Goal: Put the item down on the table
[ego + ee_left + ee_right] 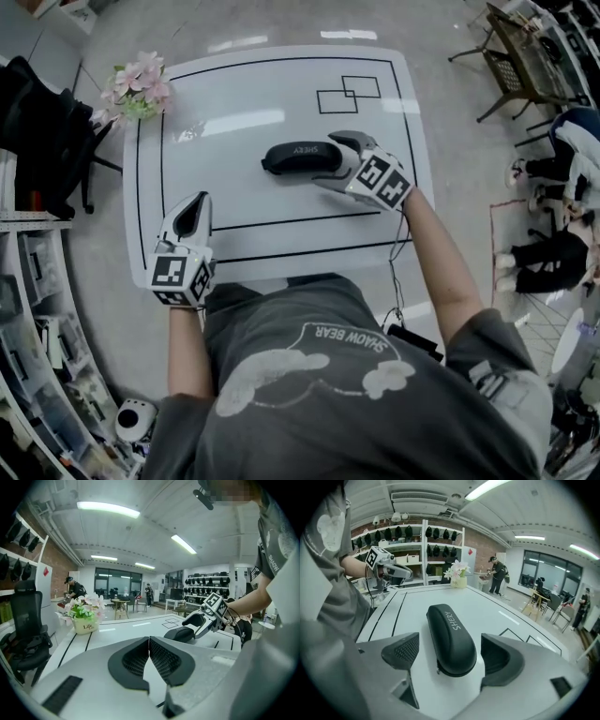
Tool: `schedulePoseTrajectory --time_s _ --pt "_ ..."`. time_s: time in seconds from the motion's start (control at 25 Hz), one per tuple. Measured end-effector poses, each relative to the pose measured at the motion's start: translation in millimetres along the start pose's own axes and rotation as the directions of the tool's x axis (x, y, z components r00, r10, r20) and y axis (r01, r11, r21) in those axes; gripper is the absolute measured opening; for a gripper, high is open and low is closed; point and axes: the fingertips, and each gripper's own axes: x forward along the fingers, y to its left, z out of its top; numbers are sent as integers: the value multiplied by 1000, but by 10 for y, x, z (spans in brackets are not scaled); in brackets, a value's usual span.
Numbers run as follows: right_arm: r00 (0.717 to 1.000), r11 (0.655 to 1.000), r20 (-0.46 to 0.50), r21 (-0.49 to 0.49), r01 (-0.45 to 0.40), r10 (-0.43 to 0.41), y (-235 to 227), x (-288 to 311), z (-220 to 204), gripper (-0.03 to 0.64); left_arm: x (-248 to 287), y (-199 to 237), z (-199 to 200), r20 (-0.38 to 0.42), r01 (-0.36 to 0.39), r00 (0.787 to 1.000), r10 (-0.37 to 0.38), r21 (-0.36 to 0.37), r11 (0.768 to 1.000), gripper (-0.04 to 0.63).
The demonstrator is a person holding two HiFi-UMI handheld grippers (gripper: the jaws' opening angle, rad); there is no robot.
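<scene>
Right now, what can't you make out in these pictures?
- Head view: the black case's right end, covered by the right gripper.
- Head view: the table's near edge, hidden behind the person's shirt.
- Left gripper view: the small print under "Life" on the flower pot, too small to read.
- Right gripper view: the black case's underside, hidden by its own body.

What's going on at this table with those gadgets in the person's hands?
A person is holding a hand-held gripper in each hand over a white table. The right gripper has its fingers open on either side of a black hard-shell glasses case, which lies on the table unsqueezed. The left gripper is shut and empty, near the table's front edge.
</scene>
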Motion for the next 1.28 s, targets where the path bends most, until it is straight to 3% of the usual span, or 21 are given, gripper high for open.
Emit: schedulePoseTrajectory --time_s 0.2,0.28,0.4,0.56,0.88,1.04,1.28 --pt "986 976 73 166 138 -151 37 -253 153 395 -7 77 77 12 102 995 -102 18 995 3" --pt "969 952 97 235 198 -225 56 -356 206 386 -6 92 95 10 149 989 -150 33 988 3" --pt "928 903 141 320 288 -346 94 -501 338 321 -32 123 138 11 216 976 -217 57 975 3" --pt "891 840 144 423 339 -431 288 -566 387 251 -79 182 158 24 287 957 -290 74 955 3" --pt "814 745 123 498 444 -567 672 -547 578 100 -235 230 128 47 416 905 -423 112 903 3" --pt "764 681 89 528 508 -639 886 -497 647 3 -419 298 56 54 466 878 -476 130 875 3" --pt "714 592 33 586 553 -700 1556 -401 798 -2 -901 395 -136 45 554 825 -564 140 821 3"
